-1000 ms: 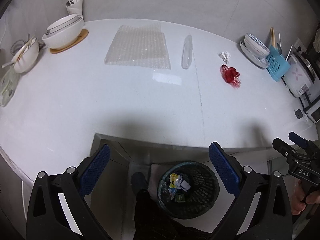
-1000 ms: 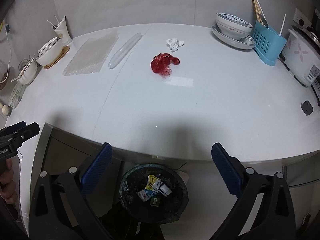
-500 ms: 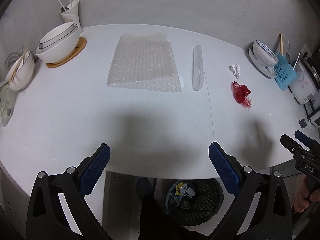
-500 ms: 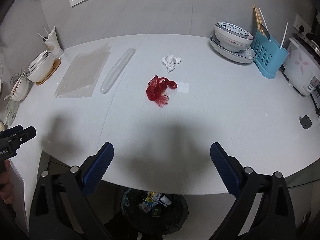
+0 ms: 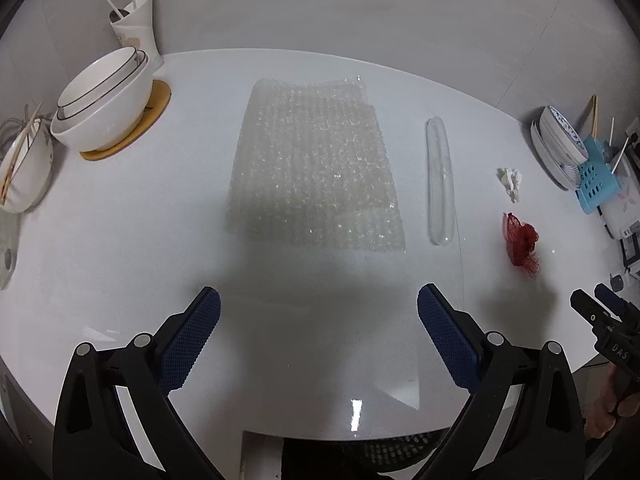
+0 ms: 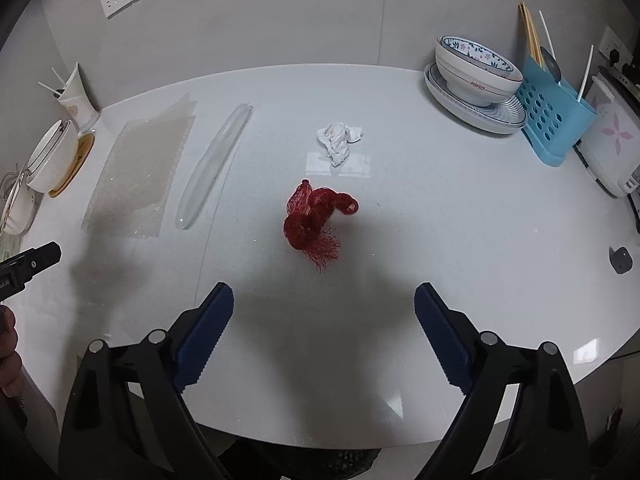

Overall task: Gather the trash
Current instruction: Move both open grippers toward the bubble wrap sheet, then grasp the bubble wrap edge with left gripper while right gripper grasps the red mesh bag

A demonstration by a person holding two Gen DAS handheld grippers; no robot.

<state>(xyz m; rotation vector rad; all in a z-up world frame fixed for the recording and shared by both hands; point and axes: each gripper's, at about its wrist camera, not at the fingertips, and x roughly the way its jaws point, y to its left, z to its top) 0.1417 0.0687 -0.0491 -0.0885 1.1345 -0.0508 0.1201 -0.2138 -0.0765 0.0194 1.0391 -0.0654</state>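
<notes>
1. The step in hand looks like the approach to the next pieces of trash: both pairs of tongs hang over the near part of the white desk point(image 6: 460, 216), each aimed down at a different item.
2. The right tongs point(image 6: 324, 332) stand wide apart with nothing between the pads; their jaws have just been closing a little. The red mesh net point(image 6: 316, 224) lies crumpled on the desk just ahead of them, untouched.
3. The left tongs point(image 5: 320, 340) are also spread and empty, pointed at the bubble wrap sheet point(image 5: 316, 168), which lies flat on the desk.
4. More trash waits: a crumpled white tissue point(image 6: 340, 140) beyond the net, and a long clear plastic sleeve point(image 5: 440, 180) between the bubble wrap and the net.
5. The trash bin point(image 5: 396, 450) sits under the desk's near edge, only its rim showing.
6. Next, I judge, the right tongs must drop over the net and pinch its bulk, since loose mesh slips easily; the flat bubble wrap calls for catching an edge.
</notes>
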